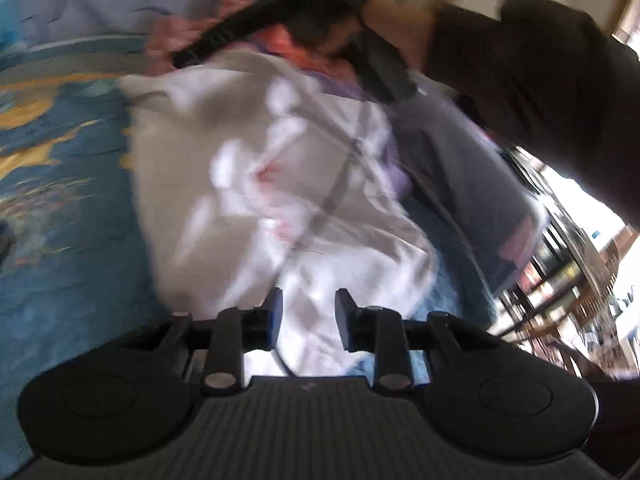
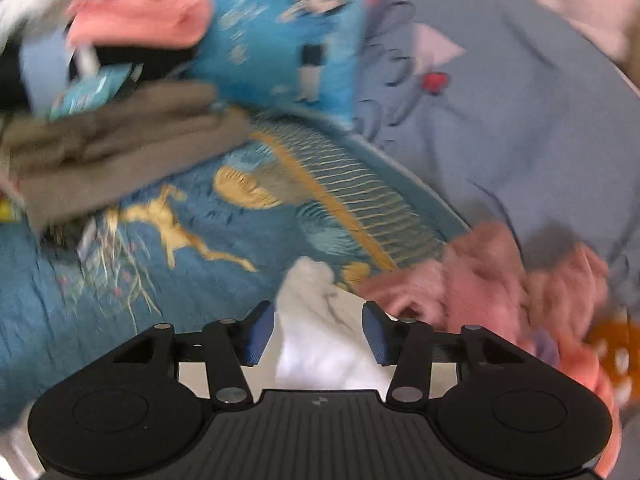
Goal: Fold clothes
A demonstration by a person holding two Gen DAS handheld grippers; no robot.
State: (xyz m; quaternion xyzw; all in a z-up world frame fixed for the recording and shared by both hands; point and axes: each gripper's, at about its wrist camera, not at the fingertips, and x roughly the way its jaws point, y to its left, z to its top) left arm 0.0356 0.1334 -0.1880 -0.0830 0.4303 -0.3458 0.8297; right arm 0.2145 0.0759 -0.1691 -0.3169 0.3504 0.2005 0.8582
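Observation:
A white garment (image 1: pixel 280 184) with a faint printed figure lies spread on the blue patterned bedspread (image 1: pixel 68 200). My left gripper (image 1: pixel 308 316) is open just above its near edge, nothing between the fingers. In the right wrist view the same white cloth (image 2: pixel 320 320) bunches up between the fingers of my right gripper (image 2: pixel 318 332), which stands open around it. The other gripper (image 1: pixel 288 20) shows dark and blurred at the far end of the garment. Both views are motion-blurred.
A pink garment (image 2: pixel 500 280) is heaped right of the white cloth. A stack of folded brown and pink clothes (image 2: pixel 112 140) sits at the left. A blue cartoon pillow (image 2: pixel 288 40) and lavender quilt (image 2: pixel 520 140) lie beyond. The person's dark sleeve (image 1: pixel 540 80) is at right.

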